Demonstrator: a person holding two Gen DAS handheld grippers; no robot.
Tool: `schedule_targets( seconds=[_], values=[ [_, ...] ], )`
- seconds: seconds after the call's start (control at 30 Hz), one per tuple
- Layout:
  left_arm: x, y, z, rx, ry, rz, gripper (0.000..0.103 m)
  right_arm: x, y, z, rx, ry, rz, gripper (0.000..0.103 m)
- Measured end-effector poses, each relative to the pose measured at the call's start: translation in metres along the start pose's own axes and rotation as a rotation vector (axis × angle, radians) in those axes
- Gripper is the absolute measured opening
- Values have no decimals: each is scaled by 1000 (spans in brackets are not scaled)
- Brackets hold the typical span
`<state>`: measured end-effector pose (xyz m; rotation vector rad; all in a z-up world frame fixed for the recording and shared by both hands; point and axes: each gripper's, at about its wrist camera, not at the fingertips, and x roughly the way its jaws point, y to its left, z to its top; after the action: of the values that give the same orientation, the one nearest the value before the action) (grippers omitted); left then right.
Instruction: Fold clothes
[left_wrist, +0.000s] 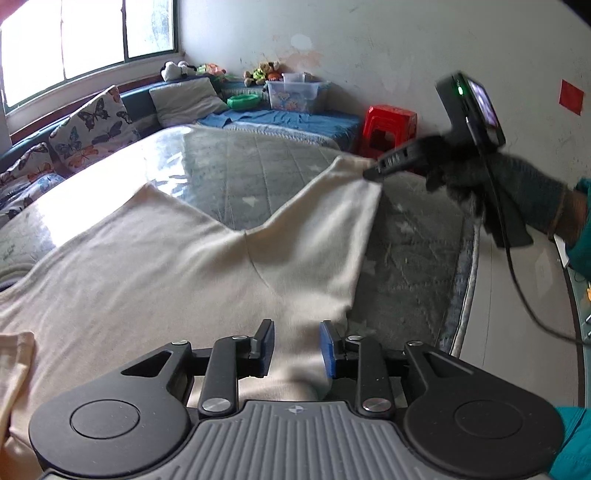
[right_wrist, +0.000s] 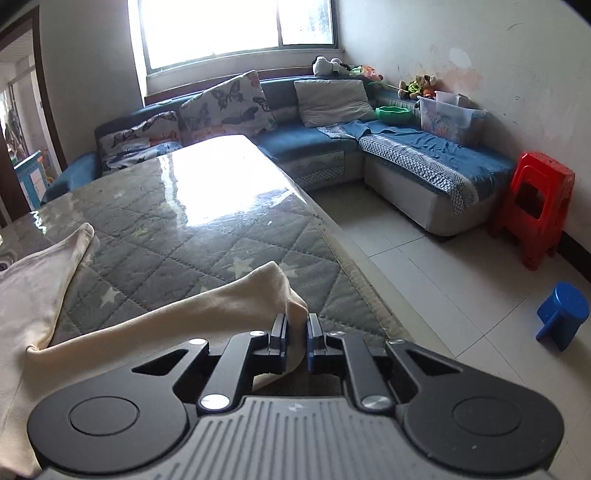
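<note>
A cream garment (left_wrist: 155, 266) lies spread on the quilted grey table cover (left_wrist: 240, 173), one leg or sleeve stretched to the far right. My left gripper (left_wrist: 296, 345) straddles the garment's near edge, jaws a hand's width apart, cloth bunched between them. My right gripper (left_wrist: 373, 172) pinches the far tip of the cloth and holds it lifted. In the right wrist view the right gripper (right_wrist: 296, 332) is shut on the cream garment's end (right_wrist: 273, 295), which trails back left over the table.
A blue sofa (right_wrist: 314, 147) with butterfly cushions (right_wrist: 225, 103) wraps the far wall. A red stool (right_wrist: 532, 210) and a small blue stool (right_wrist: 561, 314) stand on the tiled floor right of the table. A clear storage box (right_wrist: 447, 118) sits on the sofa.
</note>
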<state>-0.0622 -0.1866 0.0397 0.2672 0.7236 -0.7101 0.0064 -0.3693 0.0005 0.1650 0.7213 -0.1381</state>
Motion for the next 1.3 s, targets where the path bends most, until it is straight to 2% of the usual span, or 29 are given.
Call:
schedule_targets(
  seconds=[0.17,0.3,0.4,0.53,0.63,0.87,1.0,1.1,1.2,1.3],
  values=[
    [13,-4,2,11,13,-6,30,-14,-4,10,31,-19,43,9],
    [16,-6,-1,6,11,2,34,-45,12,30,1,-63,124,9],
    [6,-2,-1,-6,-9,10,36,-72,33,44,-45,-96,226,9],
    [-14,7,-7,-29,-46,53,42,-103,71,58,-133,-138,363,9],
    [-29,19,-18,-73,-64,97,43,-118,116,60,-242,-152,487,9],
    [-67,44,-51,-193,-83,219,47,-107,208,40,-429,-78,649,9],
    [-81,57,-65,-255,-85,268,47,-99,240,13,-494,2,705,9],
    [-89,64,-72,-287,-82,287,47,-96,258,-7,-537,61,737,18],
    [-92,66,-76,-301,-78,298,47,-99,259,-15,-567,79,738,19],
    [-93,68,-74,-313,-82,302,47,-97,247,-16,-592,81,690,19]
  ],
)
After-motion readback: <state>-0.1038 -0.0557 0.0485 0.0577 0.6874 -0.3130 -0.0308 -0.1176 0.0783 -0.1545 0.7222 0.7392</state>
